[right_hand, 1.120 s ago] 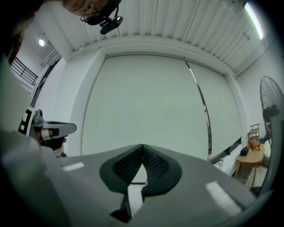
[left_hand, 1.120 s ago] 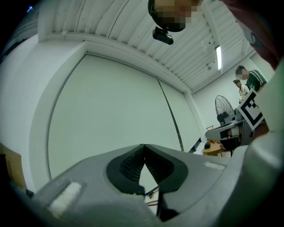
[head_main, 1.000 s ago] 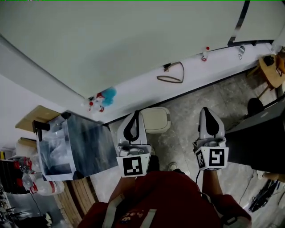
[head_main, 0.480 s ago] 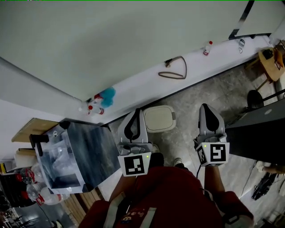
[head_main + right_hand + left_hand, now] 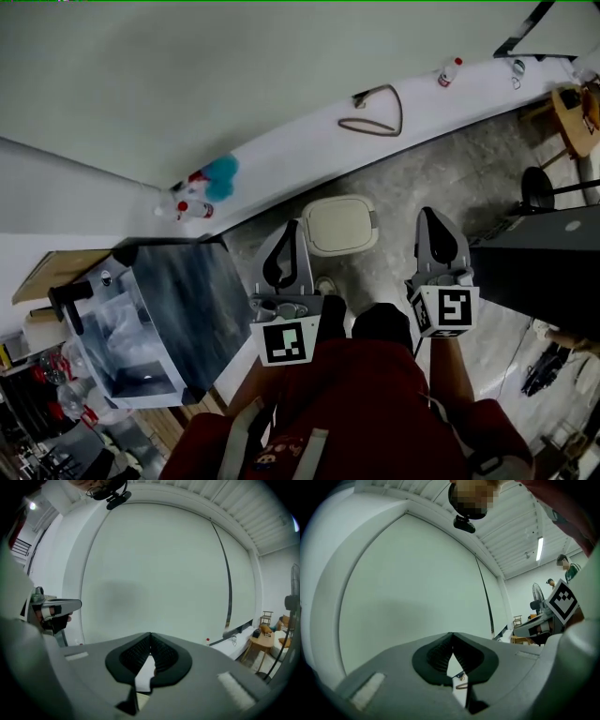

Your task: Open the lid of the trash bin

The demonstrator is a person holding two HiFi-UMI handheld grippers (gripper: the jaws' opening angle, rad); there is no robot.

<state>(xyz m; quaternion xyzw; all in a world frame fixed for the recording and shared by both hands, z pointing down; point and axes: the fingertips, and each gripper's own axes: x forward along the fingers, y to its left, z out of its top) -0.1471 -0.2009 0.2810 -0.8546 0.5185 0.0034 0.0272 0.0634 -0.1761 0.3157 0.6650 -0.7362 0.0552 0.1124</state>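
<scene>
Left tool (image 5: pixel 292 228): jaws closed tip to tip with nothing between them. Its own view shows the ribbed pads meeting at the front and only pale wall beyond.
Right tool (image 5: pixel 429 215): likewise closed and empty, pointing the same way, toward the top of the frame.
Trash bin (image 5: pixel 339 225): stands on the floor (image 5: pixel 441 178) in the middle of the head view, close under the wall (image 5: pixel 281 84). Its cream lid (image 5: pixel 337 228) is down.
Direction from the tools: the bin lies between the two tools, a little above and to the right of the left tip, and to the left of the right tip.
Nearer hand: the left. Its tip sits just beside the lid's left edge in the picture, while the right tool is well apart from it.
Height: the bin probably sits well below both tools, though the steep downward view makes the drop hard to judge.
Lid axis: a rounded square, so no long axis stands out. A small tab shows on its right edge, but I cannot tell whether that is the hinge or the catch.
Coming move: reach forward and down with the left tool to the lid's edge.
</scene>
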